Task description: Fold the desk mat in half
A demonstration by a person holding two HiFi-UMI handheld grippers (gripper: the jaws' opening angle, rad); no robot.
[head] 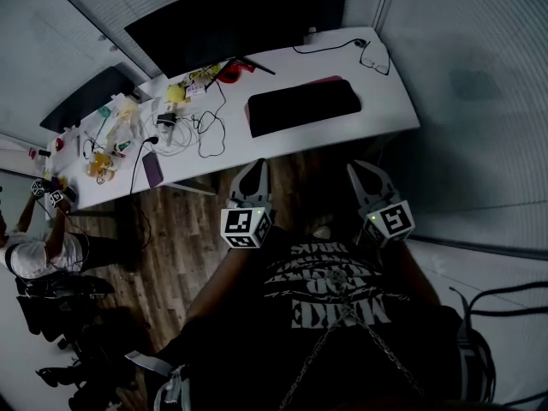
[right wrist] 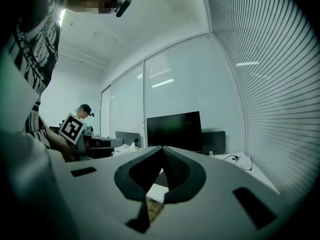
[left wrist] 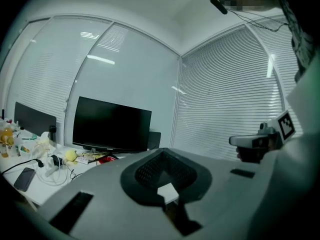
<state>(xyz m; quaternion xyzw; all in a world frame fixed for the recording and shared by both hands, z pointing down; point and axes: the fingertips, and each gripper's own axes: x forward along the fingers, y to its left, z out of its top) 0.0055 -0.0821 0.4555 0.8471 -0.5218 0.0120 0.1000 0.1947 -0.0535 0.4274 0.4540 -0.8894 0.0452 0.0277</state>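
Head view has both of my claws held up in front of the operator's chest, over the wooden floor [head: 184, 234] and well short of the bench [head: 390, 101]. I see the left claw [head: 259, 164] with its jaws pressed together and nothing in them, and the left gripper view confirms it: the two pads meet at the tip with only the room behind. The right claw [head: 354, 169] is the same, closed tight and empty, and its own view shows the pads meeting with no gap at the tip. The mat [head: 304, 106] lies flat on the right half of the white bench, a dark slab with a reddish edge along its far side, apart from both claws. I can see a monitor [head: 214, 22] behind it, and to its left a tangle of cables [head: 204, 128] and a phone [head: 151, 168]. Another person [head: 38, 248] sits at the far left end.
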